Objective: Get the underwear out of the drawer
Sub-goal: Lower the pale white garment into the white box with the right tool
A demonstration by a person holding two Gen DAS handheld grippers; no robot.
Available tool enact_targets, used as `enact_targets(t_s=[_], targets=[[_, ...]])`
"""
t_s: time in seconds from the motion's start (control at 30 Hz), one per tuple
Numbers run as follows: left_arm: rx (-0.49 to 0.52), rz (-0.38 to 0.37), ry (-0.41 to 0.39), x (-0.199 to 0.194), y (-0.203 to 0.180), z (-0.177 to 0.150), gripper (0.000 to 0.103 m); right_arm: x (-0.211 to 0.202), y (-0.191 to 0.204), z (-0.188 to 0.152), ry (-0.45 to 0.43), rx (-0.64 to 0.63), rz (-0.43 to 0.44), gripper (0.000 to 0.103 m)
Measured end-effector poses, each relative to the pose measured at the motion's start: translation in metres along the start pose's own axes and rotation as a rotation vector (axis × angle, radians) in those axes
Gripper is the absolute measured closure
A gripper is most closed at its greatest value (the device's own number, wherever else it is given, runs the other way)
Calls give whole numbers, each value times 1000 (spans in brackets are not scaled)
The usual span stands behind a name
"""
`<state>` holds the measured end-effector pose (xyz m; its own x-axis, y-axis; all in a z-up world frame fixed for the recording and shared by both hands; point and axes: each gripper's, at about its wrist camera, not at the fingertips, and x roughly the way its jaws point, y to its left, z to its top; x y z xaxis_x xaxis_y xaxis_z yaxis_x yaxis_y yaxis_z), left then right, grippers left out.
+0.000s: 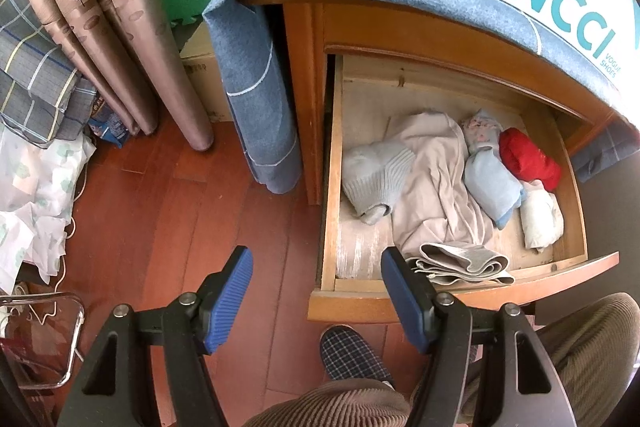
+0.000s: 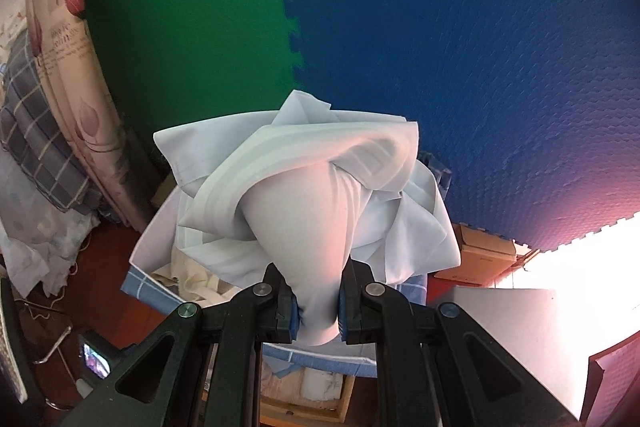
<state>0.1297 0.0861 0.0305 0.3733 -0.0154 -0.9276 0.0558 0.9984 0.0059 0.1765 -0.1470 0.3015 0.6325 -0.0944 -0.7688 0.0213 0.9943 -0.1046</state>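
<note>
Right gripper is clenching a pale blue-white bundle of smooth fabric, taken to be the underwear. The garment is pinched between the blue pads and is bunching up and forward of the jaws, clear of any surface, against the green and blue foam wall mats. Below it, partly hidden by the cloth, is a white open box with cream cloth inside; whether the bundle is touching the box cannot be told.

Left gripper is hanging released, jaws wide apart and holding nothing, over the red-brown wooden floor, just beside the front left corner of the open wooden drawer.

The drawer is holding other folded pieces:
- grey ribbed sock-like roll
- beige crumpled garment
- light blue roll
- red bundle
- white folded piece
- grey folded band at the front edge

Judgement: extraction step looks done for this one garment, since it is out of the drawer and in the air. Next move probably calls for lowering it onto a resting place and opening the jaws. Soft cloth is hanging loose, so a trailing edge may snag.
</note>
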Motion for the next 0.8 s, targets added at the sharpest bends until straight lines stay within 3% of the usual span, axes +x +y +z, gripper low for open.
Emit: enact_targets(t_s=[0.2,0.4,0.8], targets=[[26,2,-6,-2,-5,0,35,36,0,0,56,-18,-13,91],[119,-1,-14,-7,-24,-2,35,67,1,1,112,-37,-17,91],[192,-104,28,-12,-61,18,35,125,10,-15,220,-34,14,90]])
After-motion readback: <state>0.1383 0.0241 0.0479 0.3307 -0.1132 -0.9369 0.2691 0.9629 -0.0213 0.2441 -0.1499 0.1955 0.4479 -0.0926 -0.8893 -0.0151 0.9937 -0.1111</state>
